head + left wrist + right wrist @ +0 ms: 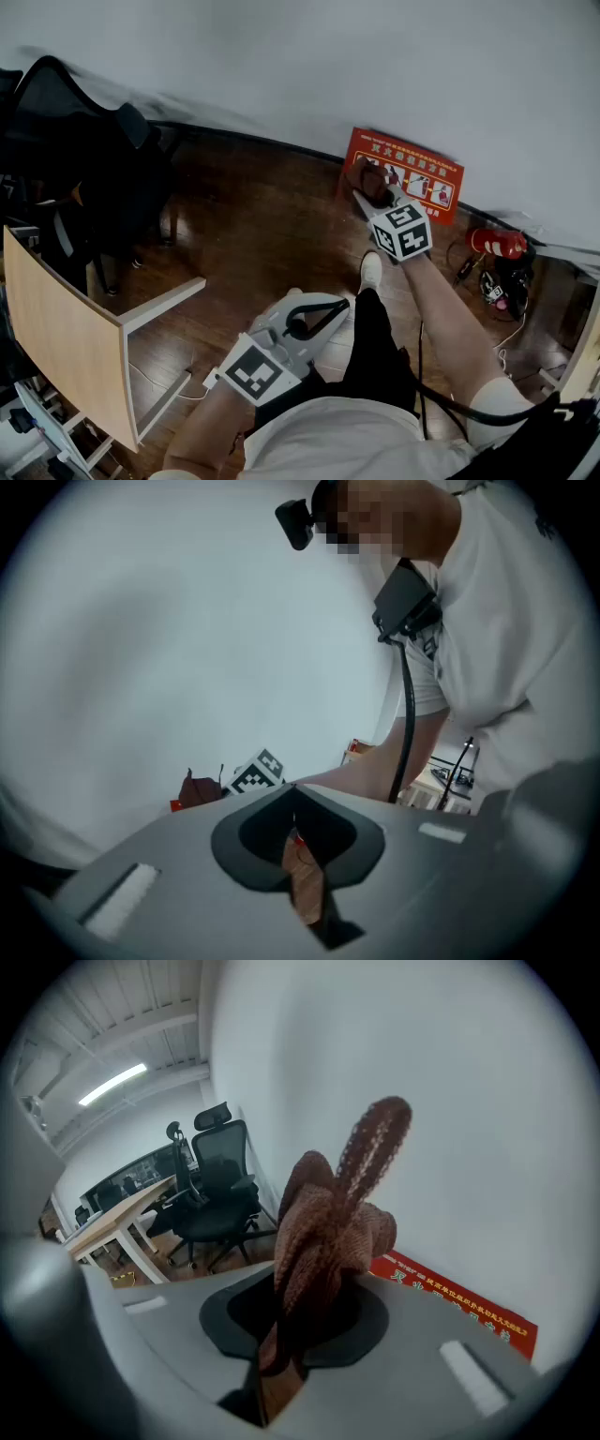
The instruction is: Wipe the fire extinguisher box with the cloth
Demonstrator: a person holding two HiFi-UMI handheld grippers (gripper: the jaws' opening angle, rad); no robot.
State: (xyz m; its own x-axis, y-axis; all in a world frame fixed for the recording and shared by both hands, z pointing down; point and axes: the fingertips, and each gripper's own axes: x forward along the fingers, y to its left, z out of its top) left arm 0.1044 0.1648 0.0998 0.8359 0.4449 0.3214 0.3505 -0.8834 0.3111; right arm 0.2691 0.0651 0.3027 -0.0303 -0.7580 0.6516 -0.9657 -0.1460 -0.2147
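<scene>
The right tongs [376, 194] are clamped on a bunched brown cloth [328, 1227], held at the left end of the red fire extinguisher box [412, 176]. The box stands on the wood floor [253, 225] against the white wall [375, 56]. Only a pinch of cloth is gripped, so a hard rub could pull it free or shift the box. The left tongs [317, 320] are closed on nothing, over the lap. An extinguisher [497, 244] and cables lie just beside the box; a tabletop [56, 328] and chair [84, 150] stand well apart.

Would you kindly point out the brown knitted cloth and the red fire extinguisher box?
The brown knitted cloth [323, 1232]: right gripper view, bunched middle.
The red fire extinguisher box [427, 169]: head view, printed front.
</scene>
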